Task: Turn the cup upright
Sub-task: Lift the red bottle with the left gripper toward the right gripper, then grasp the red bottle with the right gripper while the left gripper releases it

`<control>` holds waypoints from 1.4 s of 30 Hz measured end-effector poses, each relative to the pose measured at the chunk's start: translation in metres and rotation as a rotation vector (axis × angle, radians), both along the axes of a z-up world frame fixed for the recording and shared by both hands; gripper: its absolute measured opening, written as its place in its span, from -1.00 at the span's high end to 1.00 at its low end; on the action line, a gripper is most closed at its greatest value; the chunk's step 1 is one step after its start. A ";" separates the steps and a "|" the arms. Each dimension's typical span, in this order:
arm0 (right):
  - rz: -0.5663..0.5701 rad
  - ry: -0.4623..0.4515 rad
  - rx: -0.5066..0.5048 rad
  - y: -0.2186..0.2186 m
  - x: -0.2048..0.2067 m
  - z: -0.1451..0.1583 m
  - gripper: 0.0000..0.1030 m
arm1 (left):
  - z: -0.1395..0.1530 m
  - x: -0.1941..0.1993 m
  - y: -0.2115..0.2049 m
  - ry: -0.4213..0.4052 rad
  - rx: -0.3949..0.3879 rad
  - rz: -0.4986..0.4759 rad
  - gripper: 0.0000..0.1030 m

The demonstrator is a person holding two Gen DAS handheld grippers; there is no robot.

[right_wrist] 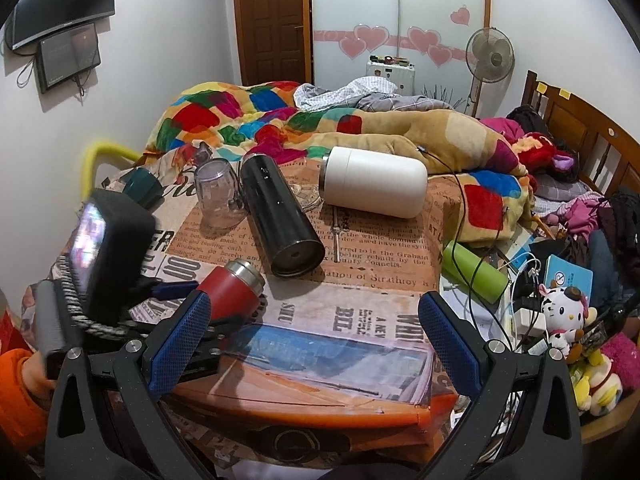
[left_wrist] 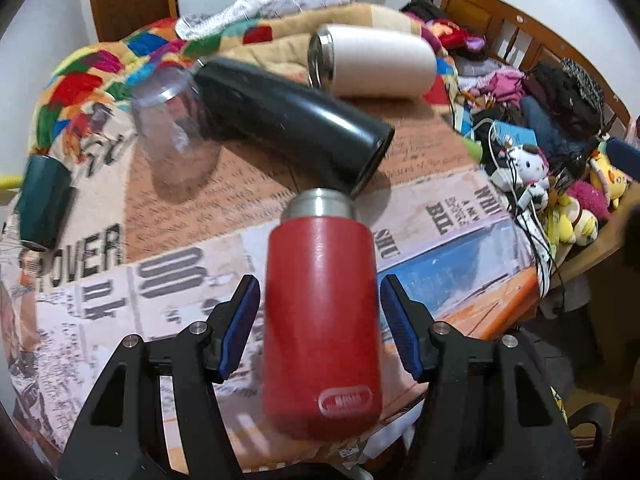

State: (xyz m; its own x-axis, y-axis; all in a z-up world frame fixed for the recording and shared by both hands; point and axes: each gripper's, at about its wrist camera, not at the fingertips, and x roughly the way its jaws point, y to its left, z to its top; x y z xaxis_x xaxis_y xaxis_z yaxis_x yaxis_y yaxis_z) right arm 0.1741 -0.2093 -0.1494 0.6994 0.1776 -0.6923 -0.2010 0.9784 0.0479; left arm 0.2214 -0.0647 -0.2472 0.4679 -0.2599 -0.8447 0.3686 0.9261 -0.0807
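A red cup [left_wrist: 322,320] with a steel rim lies on its side on the printed table cover, rim pointing away. My left gripper [left_wrist: 319,320] is open, its blue pads [left_wrist: 240,326] either side of the cup's body with small gaps. In the right wrist view the red cup [right_wrist: 232,290] lies at the left, with the left gripper around it. My right gripper [right_wrist: 314,344] is open and empty above the table's front edge.
A black flask [left_wrist: 292,124], a white cup [left_wrist: 376,62], a clear cup [left_wrist: 176,128] and a dark green cup [left_wrist: 42,204] lie on the table [right_wrist: 360,280]. A green bottle [right_wrist: 474,270], cables and plush toys [right_wrist: 564,316] crowd the right. Bedding lies behind.
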 end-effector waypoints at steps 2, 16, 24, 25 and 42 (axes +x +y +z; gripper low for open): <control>0.002 -0.004 -0.002 0.003 0.001 0.003 -1.00 | 0.013 -0.008 0.010 -0.035 -0.009 0.014 -0.20; 0.093 0.259 0.186 0.052 0.044 -0.047 -0.94 | 0.044 -0.063 0.118 -0.174 0.057 0.269 -0.26; 0.104 0.462 0.239 0.088 0.071 -0.090 -0.65 | 0.036 -0.078 0.143 -0.174 0.039 0.314 -0.26; 0.095 0.465 0.226 0.091 0.074 -0.094 -0.65 | 0.036 -0.078 0.145 -0.177 0.037 0.317 -0.26; 0.182 0.408 0.191 0.097 0.077 -0.084 -0.18 | 0.034 -0.066 0.135 -0.155 -0.005 0.307 -0.49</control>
State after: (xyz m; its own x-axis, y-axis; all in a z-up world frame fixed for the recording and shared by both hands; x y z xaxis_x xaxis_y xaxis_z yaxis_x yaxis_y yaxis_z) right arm 0.2511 -0.1127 -0.2336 0.3237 0.4224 -0.8466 -0.2952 0.8952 0.3338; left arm 0.1554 0.0706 -0.2127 0.6478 -0.0914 -0.7563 0.0812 0.9954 -0.0508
